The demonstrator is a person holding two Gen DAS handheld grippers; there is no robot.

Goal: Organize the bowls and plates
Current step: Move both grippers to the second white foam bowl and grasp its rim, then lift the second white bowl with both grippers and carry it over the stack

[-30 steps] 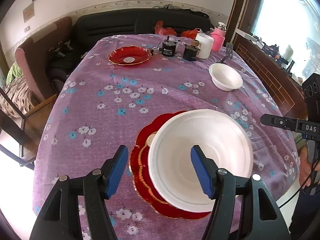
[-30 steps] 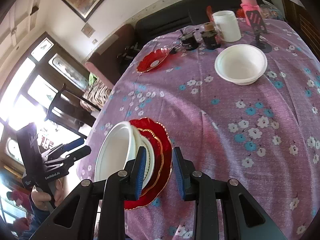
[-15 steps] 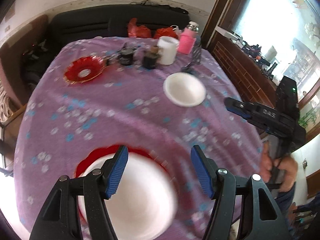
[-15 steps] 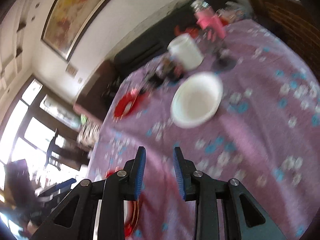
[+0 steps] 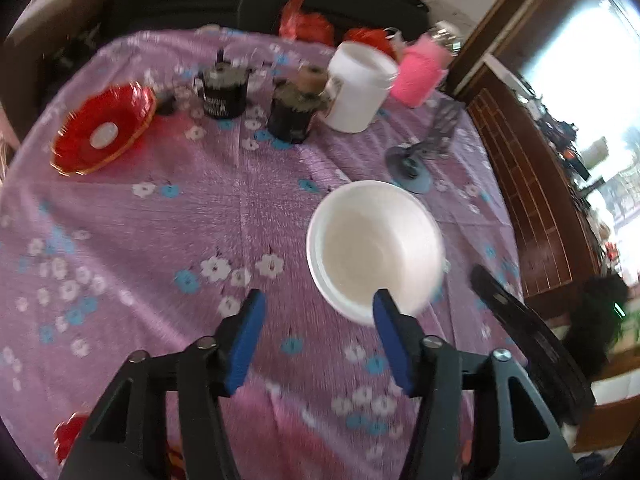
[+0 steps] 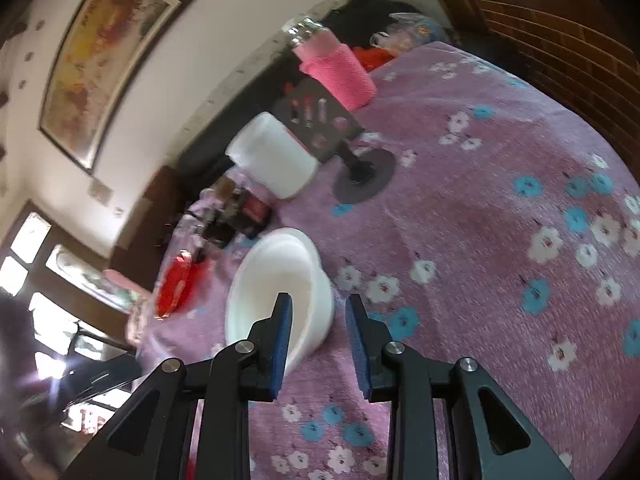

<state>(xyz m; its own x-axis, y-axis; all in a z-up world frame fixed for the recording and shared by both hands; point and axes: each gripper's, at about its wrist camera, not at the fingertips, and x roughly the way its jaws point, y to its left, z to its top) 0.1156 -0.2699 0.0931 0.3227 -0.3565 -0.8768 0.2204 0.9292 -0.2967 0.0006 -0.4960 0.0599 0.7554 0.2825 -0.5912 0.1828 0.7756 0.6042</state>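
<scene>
Both views swung off the red stack onto white bowl (image 5: 374, 246) mid-desk (image 5: 160, 208). Left hand-held gripper (image 5: 318, 328) just narrowed, nothing between; right hand-held gripper (image 6: 318, 336) spread, straddling rim. Pinch rim squarely.

One white bowl (image 5: 376, 248), one red plate (image 5: 102, 130) (second partly visible).

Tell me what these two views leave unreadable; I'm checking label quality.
- Black mug's white print: left wrist view, motion blur.
- Red plate at the lower left edge: left wrist view, cut off behind the left hand-held gripper.
- Red scalloped plate: right wrist view, smeared.
</scene>
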